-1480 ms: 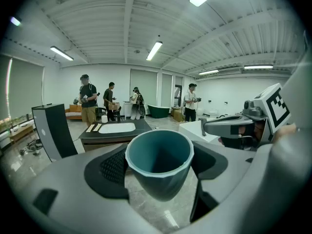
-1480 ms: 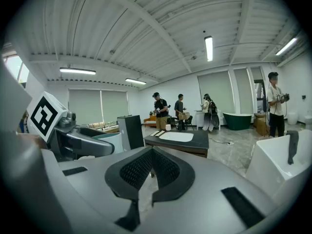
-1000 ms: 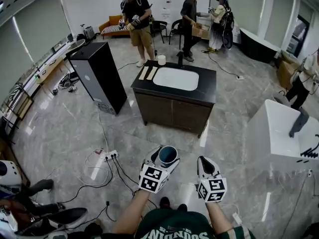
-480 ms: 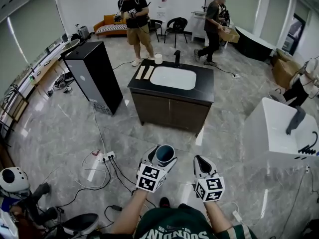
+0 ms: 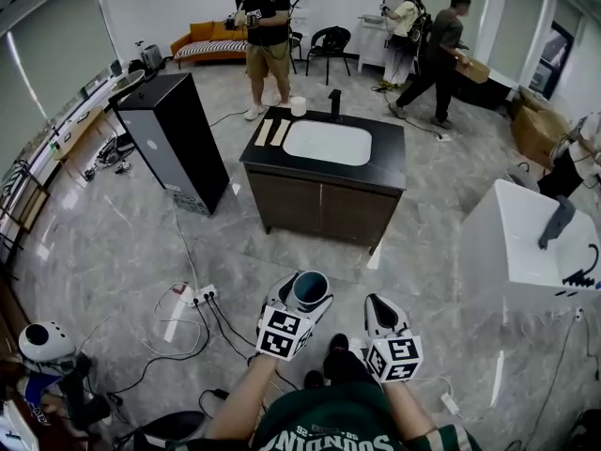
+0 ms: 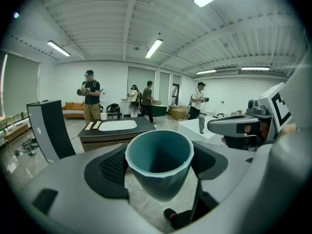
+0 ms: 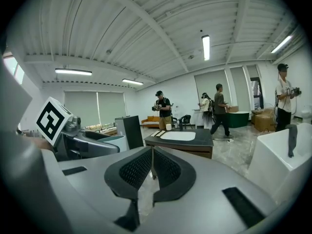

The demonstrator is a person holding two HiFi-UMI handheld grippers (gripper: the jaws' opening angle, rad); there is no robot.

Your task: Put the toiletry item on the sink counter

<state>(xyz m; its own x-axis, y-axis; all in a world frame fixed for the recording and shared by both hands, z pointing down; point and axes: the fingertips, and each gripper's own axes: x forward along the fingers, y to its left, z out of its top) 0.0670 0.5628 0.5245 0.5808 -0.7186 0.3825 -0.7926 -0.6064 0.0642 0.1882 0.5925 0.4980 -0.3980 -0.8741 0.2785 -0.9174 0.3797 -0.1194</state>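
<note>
— Which step are you in?

— The carrying step, I judge. The sink cabinet (image 5: 324, 205) stands well ahead of me across the grey floor (image 5: 122, 242). Its dark worktop (image 5: 387, 163) has a white basin (image 5: 327, 144) in the middle. I am well apart from it.

— Where is the toiletry item?

— It is a teal cup (image 6: 159, 155), upright, mouth upward, in my left gripper (image 5: 310, 297). The fingers (image 6: 114, 167) press on its two sides, only as wide apart as the cup. It hangs in the air in front of my body, on no surface.

— And the other one?

— My right gripper (image 7: 152, 167) carries nothing. Its fingers (image 7: 168, 169) are together, pad against pad, just beside the left one.

— What does the next move need?

— First I must walk to the cabinet. Then the left arm should reach over a bare part of the worktop, beside the basin and not over it. Two pale strips (image 5: 274, 133) lie at the left, so the right side looks more free. The cup should go down upright until its base sits, and only then the fingers should open.
</note>
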